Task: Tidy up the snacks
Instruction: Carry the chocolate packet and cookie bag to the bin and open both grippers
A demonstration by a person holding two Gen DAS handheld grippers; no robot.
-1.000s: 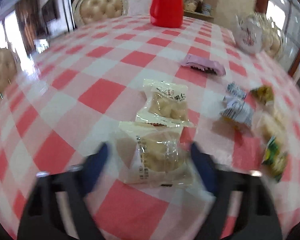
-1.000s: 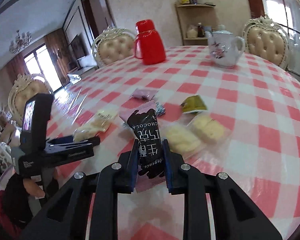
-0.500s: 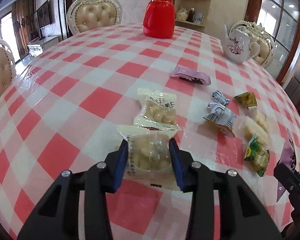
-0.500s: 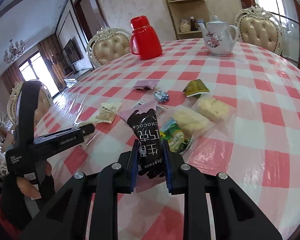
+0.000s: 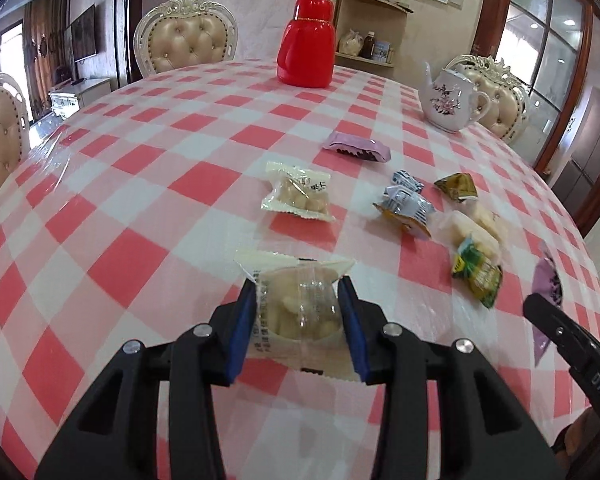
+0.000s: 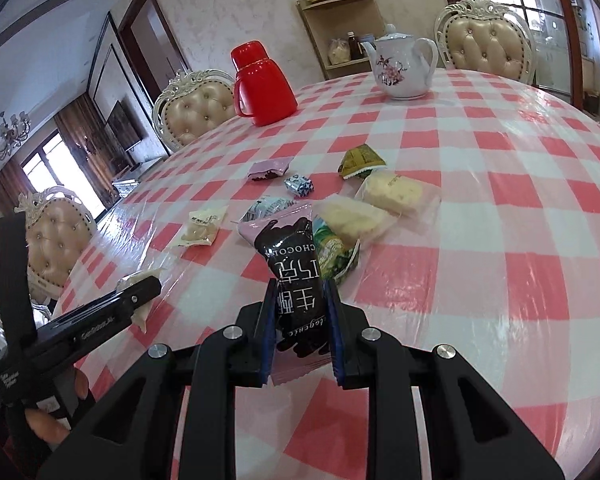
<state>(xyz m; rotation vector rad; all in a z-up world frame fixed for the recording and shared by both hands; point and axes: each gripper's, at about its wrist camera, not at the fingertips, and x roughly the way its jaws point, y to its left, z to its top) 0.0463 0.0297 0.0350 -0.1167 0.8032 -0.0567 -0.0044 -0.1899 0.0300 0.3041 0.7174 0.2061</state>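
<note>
My left gripper (image 5: pixel 298 312) is shut on a clear pack of pale nut candy (image 5: pixel 296 312), held just above the checked tablecloth. My right gripper (image 6: pixel 298 304) is shut on a pink and black chocolate bar pack (image 6: pixel 292 264), lifted above the table. On the cloth lie a second nut candy pack (image 5: pixel 300 196), a purple snack pack (image 5: pixel 358 148), two blue-white packs (image 5: pixel 406 202), a yellow-green pack (image 5: pixel 458 186), two pale cake packs (image 6: pixel 380 204) and a green pack (image 5: pixel 476 276).
A red thermos jug (image 5: pixel 306 42) and a white floral teapot (image 5: pixel 452 100) stand at the far side of the round table (image 5: pixel 100 200). Padded chairs (image 5: pixel 186 42) ring it. My right gripper shows at the left wrist view's right edge (image 5: pixel 572 344).
My left gripper closed on the nut candy pack and lifted it, pulling back from the other pack. My right gripper kept hold of the chocolate pack and drew back and up.
</note>
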